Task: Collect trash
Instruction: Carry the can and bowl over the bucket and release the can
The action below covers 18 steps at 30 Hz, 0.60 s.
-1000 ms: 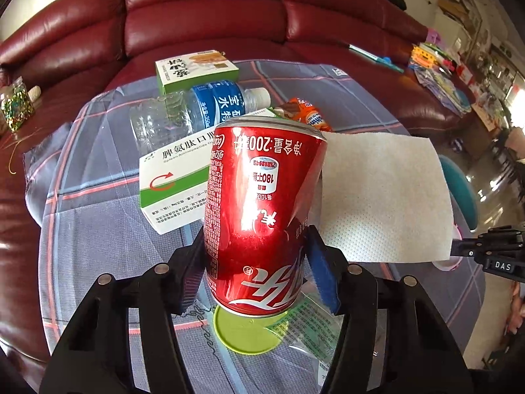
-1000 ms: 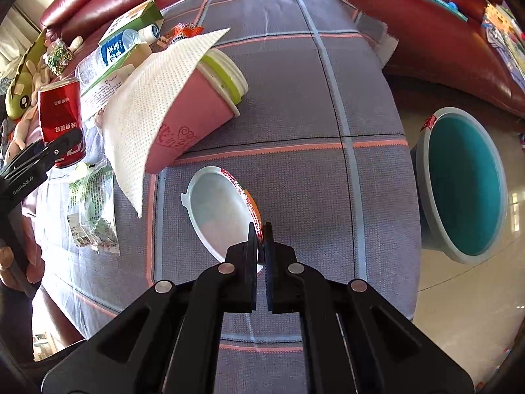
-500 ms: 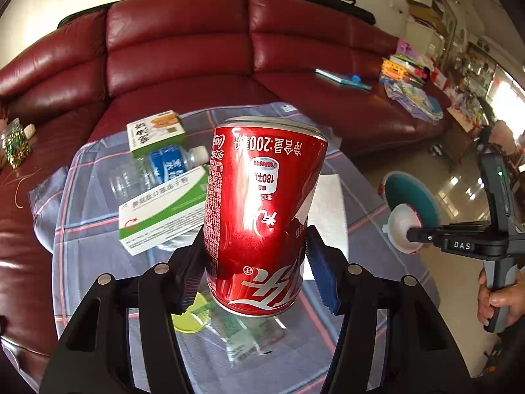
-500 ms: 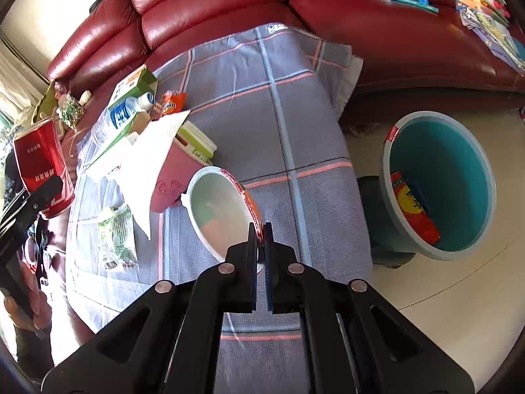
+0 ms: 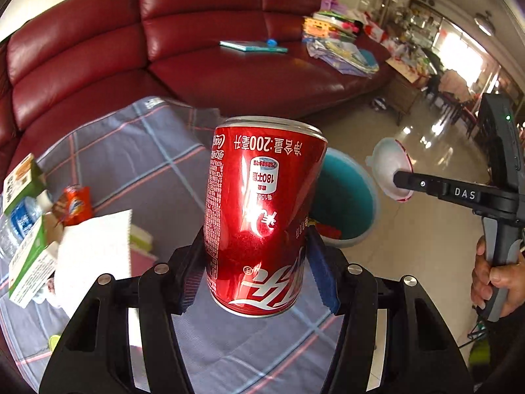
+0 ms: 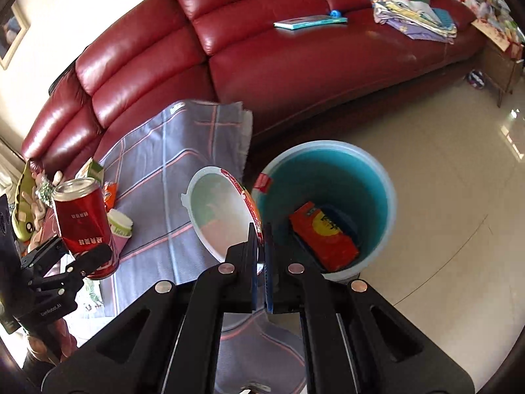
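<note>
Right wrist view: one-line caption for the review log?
Right gripper pinches white lid beside teal bin; left gripper holds red can.

I see a dark red leather sofa point(image 6: 262, 49) curving round the back of the room, its cushions glossy under strong daylight. A teal book point(image 6: 310, 21) lies flat on its seat, and a heap of colourful papers point(image 6: 413, 13) sits further along toward the right end. In front of the sofa stands the bench point(image 5: 137, 157), covered with a grey-blue checked cloth with pink and pale blue lines. The floor point(image 6: 452, 170) is pale polished tile, throwing back bright reflections. From the left camera I see a bright window point(image 5: 459, 46) far off on the right, with cluttered furniture before it. A framed picture point(image 6: 11, 32) hangs on the cream wall at left.
</note>
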Motion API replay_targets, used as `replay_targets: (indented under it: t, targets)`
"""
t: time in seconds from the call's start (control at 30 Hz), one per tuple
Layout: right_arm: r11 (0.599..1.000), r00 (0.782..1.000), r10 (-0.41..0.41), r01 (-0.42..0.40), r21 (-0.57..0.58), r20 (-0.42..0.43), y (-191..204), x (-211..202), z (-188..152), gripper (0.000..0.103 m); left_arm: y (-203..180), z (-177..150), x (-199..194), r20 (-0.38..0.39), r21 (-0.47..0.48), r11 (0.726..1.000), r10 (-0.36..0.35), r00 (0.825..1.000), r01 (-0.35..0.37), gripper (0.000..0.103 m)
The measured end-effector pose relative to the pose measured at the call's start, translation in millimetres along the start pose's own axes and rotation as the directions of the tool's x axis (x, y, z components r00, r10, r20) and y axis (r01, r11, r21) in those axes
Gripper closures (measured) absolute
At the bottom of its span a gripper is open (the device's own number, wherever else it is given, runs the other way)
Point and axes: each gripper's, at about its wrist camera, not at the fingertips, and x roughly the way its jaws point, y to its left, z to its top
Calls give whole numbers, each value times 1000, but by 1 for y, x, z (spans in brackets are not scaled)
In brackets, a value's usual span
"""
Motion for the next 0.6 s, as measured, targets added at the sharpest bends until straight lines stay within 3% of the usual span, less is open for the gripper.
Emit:
replay_targets:
  t: [0.4,0.6]
  targets:
    - [988,997,-77,77,131,-3,-91,7,15,99,-82,44,122,-161,99,991,-78,984,94,44]
    - [985,996,-88,90,146,-24,-106,19,20,99,-91,54,161,-218,103,992,-44,975,67,36]
